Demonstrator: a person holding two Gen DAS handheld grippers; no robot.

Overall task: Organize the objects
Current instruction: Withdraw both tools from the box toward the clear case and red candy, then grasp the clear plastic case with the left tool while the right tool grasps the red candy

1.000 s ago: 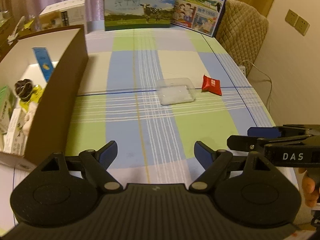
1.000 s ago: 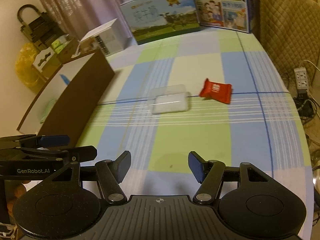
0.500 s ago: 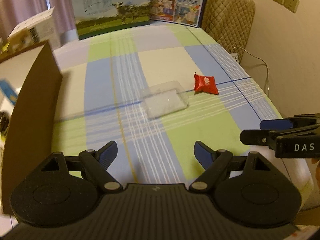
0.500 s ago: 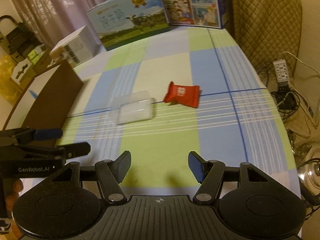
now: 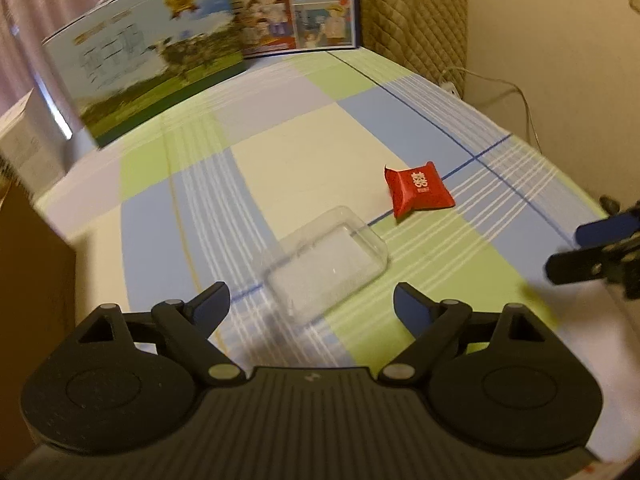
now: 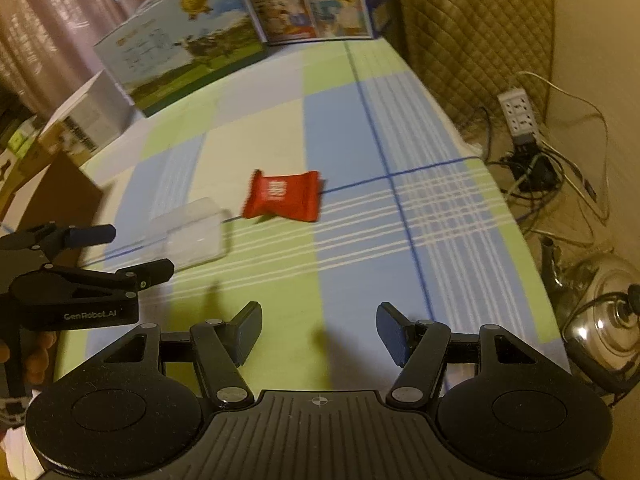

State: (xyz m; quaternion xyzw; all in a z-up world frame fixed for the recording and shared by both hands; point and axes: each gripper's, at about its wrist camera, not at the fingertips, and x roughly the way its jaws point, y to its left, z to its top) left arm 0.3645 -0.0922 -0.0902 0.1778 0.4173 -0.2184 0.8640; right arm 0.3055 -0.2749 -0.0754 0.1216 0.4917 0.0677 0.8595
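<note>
Your left claw (image 5: 310, 300) hangs over the checked worktop (image 5: 320, 140) with its jaws opening and nothing between them; the clear plastic tray (image 5: 326, 258) lies just ahead of its tips, flat on the cloth. Your right claw (image 6: 318, 330) stands apart and empty too, well short of the red packet (image 6: 284, 196), which sits just beside the tray's far corner.

The tray looks thin, light and springy, so it will probably skate on the cloth if you nudge it and buckle if you squeeze hard. Take it across its short side, one pad over the rim and one under or outside the wall, and close gently.

The packet looks soft and crinkly, likely light, with slick foil. Pinch it across the pinched-in middle, not the flared ends, which may slip out. The brown cardboard box (image 5: 32, 280) at the left seems the likely place for both.
</note>
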